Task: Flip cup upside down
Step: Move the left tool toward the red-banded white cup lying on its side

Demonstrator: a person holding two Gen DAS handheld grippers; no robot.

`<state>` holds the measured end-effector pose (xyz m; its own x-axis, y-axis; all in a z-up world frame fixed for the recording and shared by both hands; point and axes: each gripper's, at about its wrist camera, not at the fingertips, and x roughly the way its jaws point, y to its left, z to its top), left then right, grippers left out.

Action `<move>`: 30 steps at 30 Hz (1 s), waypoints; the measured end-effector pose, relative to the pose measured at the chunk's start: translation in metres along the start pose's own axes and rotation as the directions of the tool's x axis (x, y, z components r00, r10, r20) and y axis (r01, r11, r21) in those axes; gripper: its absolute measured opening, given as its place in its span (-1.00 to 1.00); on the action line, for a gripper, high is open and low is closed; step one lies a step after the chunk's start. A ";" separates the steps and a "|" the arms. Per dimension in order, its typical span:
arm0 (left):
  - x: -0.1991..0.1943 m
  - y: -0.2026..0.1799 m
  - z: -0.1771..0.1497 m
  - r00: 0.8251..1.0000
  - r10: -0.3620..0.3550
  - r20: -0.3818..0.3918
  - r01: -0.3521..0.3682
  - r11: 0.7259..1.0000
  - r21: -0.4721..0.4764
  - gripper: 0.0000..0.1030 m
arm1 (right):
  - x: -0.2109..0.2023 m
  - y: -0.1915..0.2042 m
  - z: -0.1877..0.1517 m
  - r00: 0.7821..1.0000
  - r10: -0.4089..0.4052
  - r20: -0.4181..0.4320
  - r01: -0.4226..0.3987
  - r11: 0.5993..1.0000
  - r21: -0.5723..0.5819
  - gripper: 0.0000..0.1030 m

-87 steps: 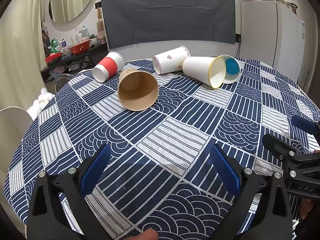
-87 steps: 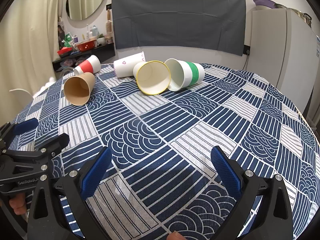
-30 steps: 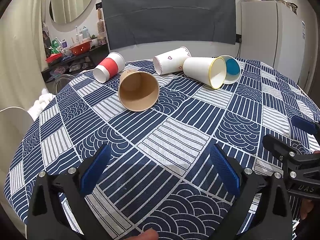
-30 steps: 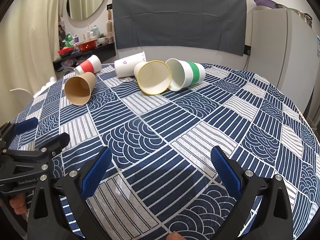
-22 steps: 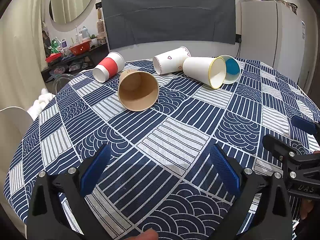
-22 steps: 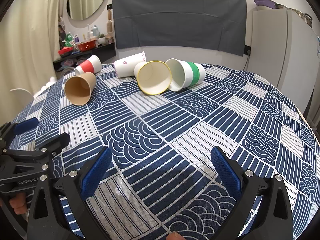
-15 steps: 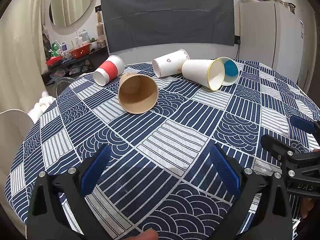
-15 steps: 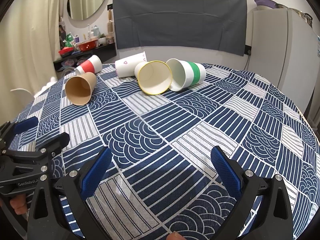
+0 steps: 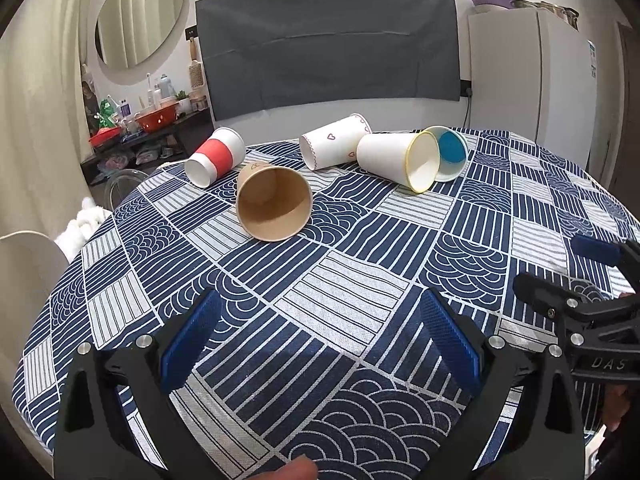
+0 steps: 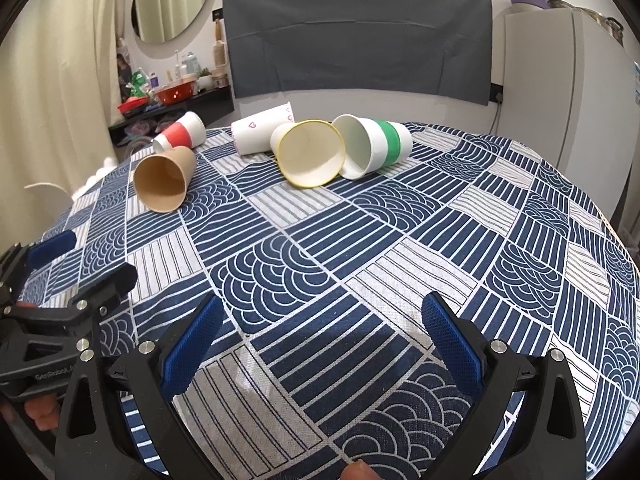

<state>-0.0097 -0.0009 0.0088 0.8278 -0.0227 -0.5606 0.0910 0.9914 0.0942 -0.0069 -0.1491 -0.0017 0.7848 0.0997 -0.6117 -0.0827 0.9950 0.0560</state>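
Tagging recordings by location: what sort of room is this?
Most likely a home dining or living area: a round table under a patterned tablecloth, a white fridge, and a cluttered side shelf below an oval mirror.

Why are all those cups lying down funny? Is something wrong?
Yes: all five paper cups lie tipped on their sides on the blue patterned tablecloth: brown, red-banded, heart-printed, yellow-rimmed and green-banded. Nothing looks spilled or crushed.

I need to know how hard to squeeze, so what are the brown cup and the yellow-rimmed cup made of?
The brown cup looks like unbleached kraft paper: matte tan inside and out, thin wall, rolled lip. The yellow-rimmed cup looks like white coated paper, with a slight sheen inside and a thin rolled yellow rim. Both seem light and easy to crush, though thin plastic can't be ruled out.
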 end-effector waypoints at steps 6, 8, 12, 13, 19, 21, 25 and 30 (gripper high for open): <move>0.001 0.013 0.009 0.999 0.035 -0.017 -0.035 0.999 -0.020 0.89 | -0.006 -0.001 0.010 1.000 0.031 0.004 -0.031 0.999 0.032 0.85; 0.001 0.019 0.014 0.999 0.049 -0.020 -0.050 0.998 -0.028 0.89 | -0.008 0.000 0.017 0.999 0.035 0.015 -0.036 0.999 0.037 0.85; -0.001 0.032 0.028 0.997 0.064 -0.031 -0.066 0.997 -0.049 0.89 | -0.008 0.007 0.038 0.999 0.039 0.031 -0.039 0.999 0.027 0.85; -0.002 0.036 0.032 0.997 0.067 -0.030 -0.068 0.996 -0.051 0.89 | -0.008 0.008 0.042 0.999 0.040 0.033 -0.041 0.999 0.026 0.85; -0.004 0.059 0.062 0.999 0.047 -0.012 -0.048 0.995 -0.083 0.89 | -0.006 0.023 0.079 0.998 0.055 0.039 -0.055 0.998 0.009 0.85; -0.002 0.066 0.072 0.999 0.044 -0.010 -0.045 0.994 -0.098 0.89 | -0.005 0.026 0.090 0.997 0.061 0.039 -0.061 0.998 0.009 0.85; 0.010 0.082 0.091 0.999 0.047 -0.024 -0.049 0.994 -0.093 0.89 | -0.006 0.037 0.118 0.997 0.051 0.056 -0.050 0.998 -0.027 0.85; 0.030 0.107 0.111 0.997 0.066 -0.049 -0.071 0.993 -0.099 0.89 | 0.003 0.048 0.147 0.998 0.055 0.033 -0.054 0.997 -0.057 0.85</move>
<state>0.0862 0.0898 0.0929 0.8039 0.0493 -0.5927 -0.0233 0.9984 0.0514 0.0814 -0.1002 0.1149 0.7991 0.1549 -0.5809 -0.1597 0.9862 0.0433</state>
